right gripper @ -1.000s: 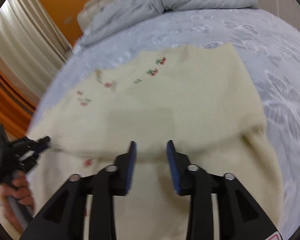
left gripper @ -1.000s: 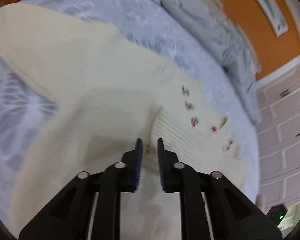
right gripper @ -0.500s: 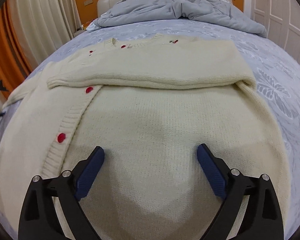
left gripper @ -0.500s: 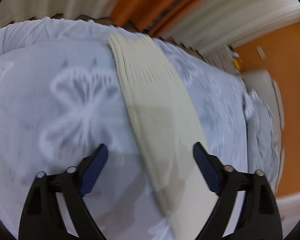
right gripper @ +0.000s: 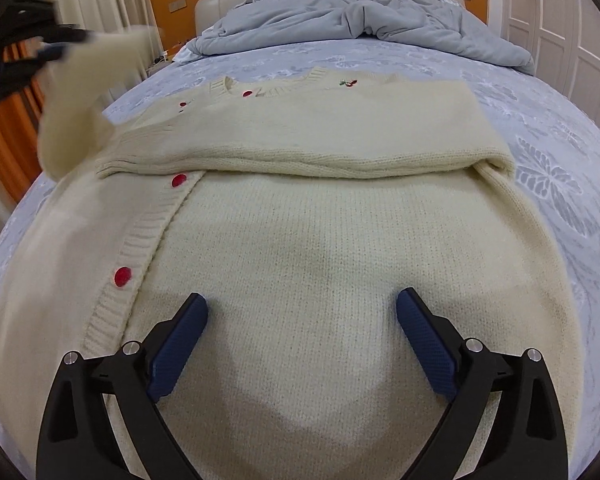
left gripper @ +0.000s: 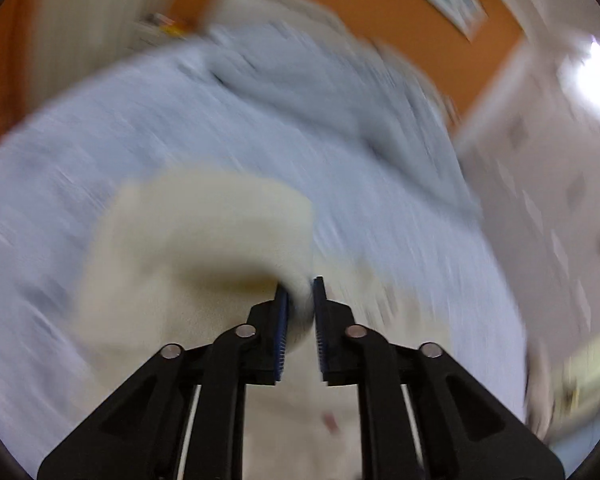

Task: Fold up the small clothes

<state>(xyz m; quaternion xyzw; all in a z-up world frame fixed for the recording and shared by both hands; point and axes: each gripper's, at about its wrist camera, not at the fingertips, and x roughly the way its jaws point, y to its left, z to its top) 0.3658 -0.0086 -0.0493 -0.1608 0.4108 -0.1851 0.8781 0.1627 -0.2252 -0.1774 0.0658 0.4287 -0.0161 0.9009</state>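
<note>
left tool point(left gripper: 300, 300) clamped on cream cardigan point(right gripper: 320, 264) sleeve, right tool point(right gripper: 302, 308) wide above it

A: The whole left wrist view is motion-blurred; the cardigan sleeve point(left gripper: 204, 232) is only a cream smear.

B: In the right view, the left tool point(right gripper: 40, 46) is blurred and cut off by the left edge.
</note>
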